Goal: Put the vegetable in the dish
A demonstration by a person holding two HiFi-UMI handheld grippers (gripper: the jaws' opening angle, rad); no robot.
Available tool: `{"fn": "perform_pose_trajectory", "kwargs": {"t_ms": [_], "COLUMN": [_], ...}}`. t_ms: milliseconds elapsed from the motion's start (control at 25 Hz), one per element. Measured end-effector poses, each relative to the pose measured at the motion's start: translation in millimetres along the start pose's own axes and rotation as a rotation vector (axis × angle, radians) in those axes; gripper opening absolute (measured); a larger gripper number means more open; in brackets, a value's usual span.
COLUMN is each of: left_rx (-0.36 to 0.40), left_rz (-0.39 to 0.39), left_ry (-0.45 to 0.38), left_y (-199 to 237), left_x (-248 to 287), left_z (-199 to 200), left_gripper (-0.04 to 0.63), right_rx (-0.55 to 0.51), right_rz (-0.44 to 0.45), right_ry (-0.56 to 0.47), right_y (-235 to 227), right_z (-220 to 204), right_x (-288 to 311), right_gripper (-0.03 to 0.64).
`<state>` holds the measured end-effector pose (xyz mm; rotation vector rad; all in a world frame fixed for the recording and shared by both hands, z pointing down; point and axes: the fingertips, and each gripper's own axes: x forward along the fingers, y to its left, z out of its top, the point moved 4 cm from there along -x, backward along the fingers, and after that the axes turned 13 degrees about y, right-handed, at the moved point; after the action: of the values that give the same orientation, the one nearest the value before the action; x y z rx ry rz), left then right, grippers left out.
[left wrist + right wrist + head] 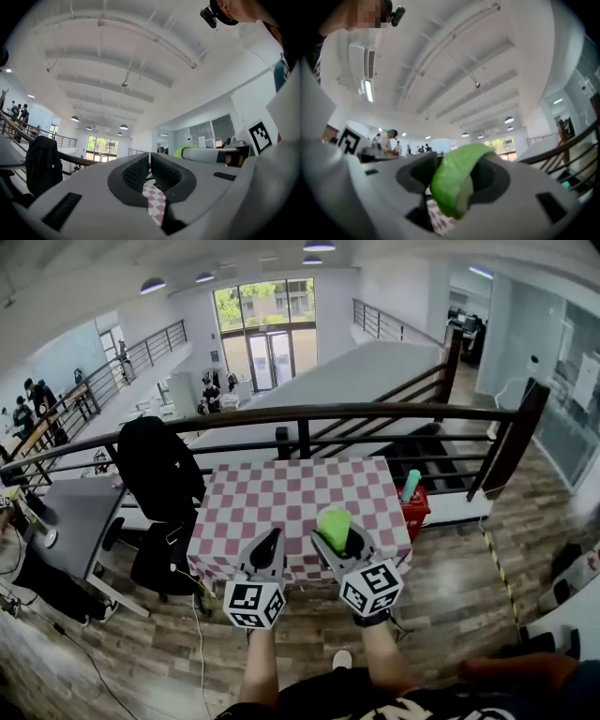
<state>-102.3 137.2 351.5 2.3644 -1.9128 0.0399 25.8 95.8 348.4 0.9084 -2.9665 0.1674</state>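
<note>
A light green vegetable (335, 527) is clamped between the jaws of my right gripper (337, 538), held up above the near edge of a small table (281, 488) with a pink-and-white checked cloth. In the right gripper view the vegetable (457, 186) fills the gap between the two dark pads and curves over them. My left gripper (270, 547) hangs beside it on the left, jaws shut and empty; in its own view the left gripper (150, 174) shows its dark pads pressed together, with checked cloth showing below them. No dish shows in any view.
A black office chair (161, 474) with a jacket stands left of the table. A dark railing (309, 413) runs behind it. A red basket (414, 507) with a teal object sits at the table's right side. A grey desk (66, 521) lies far left. The floor is wood planks.
</note>
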Motion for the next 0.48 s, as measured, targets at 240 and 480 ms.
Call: {"fn": "perform_pose_trajectory", "kwargs": {"t_ms": [240, 480], "left_rx": [0.014, 0.035], "left_rz": [-0.026, -0.037], "left_ry": [0.005, 0.046], "left_y": [-34.7, -47.8], "left_x": [74.7, 131.5], "left_z": [0.0, -2.3], "left_gripper": [0.032, 0.032], "right_rx": [0.043, 0.114], "right_rz": [0.0, -0.043], "right_ry": [-0.046, -0.045], "right_y": [-69.1, -125.6], "right_z": [7.9, -8.9], "right_x": [-7.4, -20.1], "right_gripper": [0.221, 0.221]}}
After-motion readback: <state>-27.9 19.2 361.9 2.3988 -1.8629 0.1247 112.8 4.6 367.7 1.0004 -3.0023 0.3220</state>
